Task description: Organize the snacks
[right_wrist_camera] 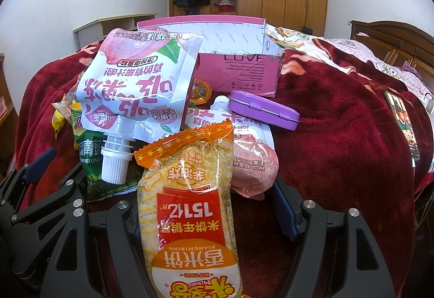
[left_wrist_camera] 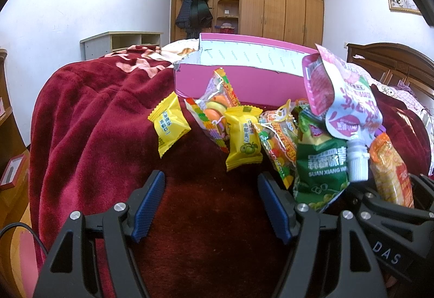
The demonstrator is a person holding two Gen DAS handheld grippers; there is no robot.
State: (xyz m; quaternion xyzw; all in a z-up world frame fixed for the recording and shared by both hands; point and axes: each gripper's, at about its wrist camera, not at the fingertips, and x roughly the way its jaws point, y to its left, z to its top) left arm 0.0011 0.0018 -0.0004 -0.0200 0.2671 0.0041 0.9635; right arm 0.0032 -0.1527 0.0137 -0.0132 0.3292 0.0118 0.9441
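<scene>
Sorting has barely begun, by the look of it. Snacks lie heaped on a red blanket [left_wrist_camera: 89, 113] over a bed, just in front of an open pink box [left_wrist_camera: 233, 81]. What shows of the box's inside is white lining; its floor is hidden, so whether anything has gone in cannot be told.

Left gripper [left_wrist_camera: 211, 205]: jaws wide apart, nothing between them, held low over bare blanket. Just ahead of it, a yellow packet [left_wrist_camera: 169, 127] lies apart to the left; a second yellow packet [left_wrist_camera: 244, 144] leans on a clear candy bag [left_wrist_camera: 214, 110].

Right gripper [right_wrist_camera: 208, 216]: jaws spread. An orange rice-cracker bag [right_wrist_camera: 190, 205] lies lengthwise in the gap. The left finger is hidden behind the bag; the right one stands clear of it, so no grip yet, as I read it. Whether the bag rests on the tool or on the blanket I cannot tell.

Rest of the pile, from the right wrist view:
- a pink-and-white drink pouch [right_wrist_camera: 141, 86], upside down, its white cap [right_wrist_camera: 115, 162] pointing at the camera, on a green pea bag [right_wrist_camera: 92, 159]
- a second pouch [right_wrist_camera: 244, 151] behind the cracker bag
- a purple case [right_wrist_camera: 264, 109] resting on that pouch, near the box
- a small orange cup [right_wrist_camera: 200, 91] against the box front

Left to do, as judged: nearly everything. The cracker bag looks like the item in hand.
</scene>
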